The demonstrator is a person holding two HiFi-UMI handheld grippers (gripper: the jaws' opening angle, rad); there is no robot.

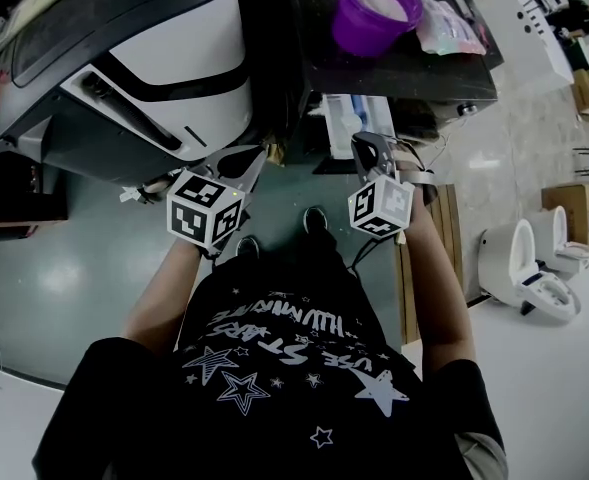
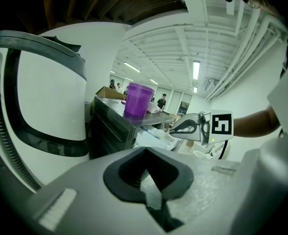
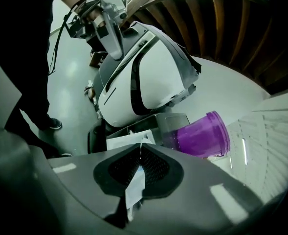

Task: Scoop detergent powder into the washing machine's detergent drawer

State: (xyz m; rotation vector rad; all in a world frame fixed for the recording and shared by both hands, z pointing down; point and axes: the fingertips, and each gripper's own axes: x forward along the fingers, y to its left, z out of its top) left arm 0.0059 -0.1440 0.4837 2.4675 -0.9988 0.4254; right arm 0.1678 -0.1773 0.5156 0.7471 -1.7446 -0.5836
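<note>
A purple tub point(image 1: 374, 13) with white powder in it stands on a dark table point(image 1: 414, 73), next to a clear plastic bag point(image 1: 452, 26). The white and black washing machine point(image 1: 164, 58) is at the upper left. Both grippers hang in front of my body, below the table's edge and apart from the tub. My left gripper point(image 1: 257, 155) points toward the machine, its jaws shut on nothing. My right gripper point(image 1: 364, 143) is also shut and empty. The left gripper view shows the tub point(image 2: 138, 99) and the right gripper point(image 2: 188, 126). In the right gripper view are the tub point(image 3: 200, 133) and the machine point(image 3: 148, 77).
A white boxy thing point(image 1: 359, 118) sits under the table's front edge; I cannot tell what it is. White toilets point(image 1: 524, 258), a cardboard box point(image 1: 574, 208) and a wooden plank point(image 1: 444, 218) are at the right. My feet stand on grey floor point(image 1: 64, 278).
</note>
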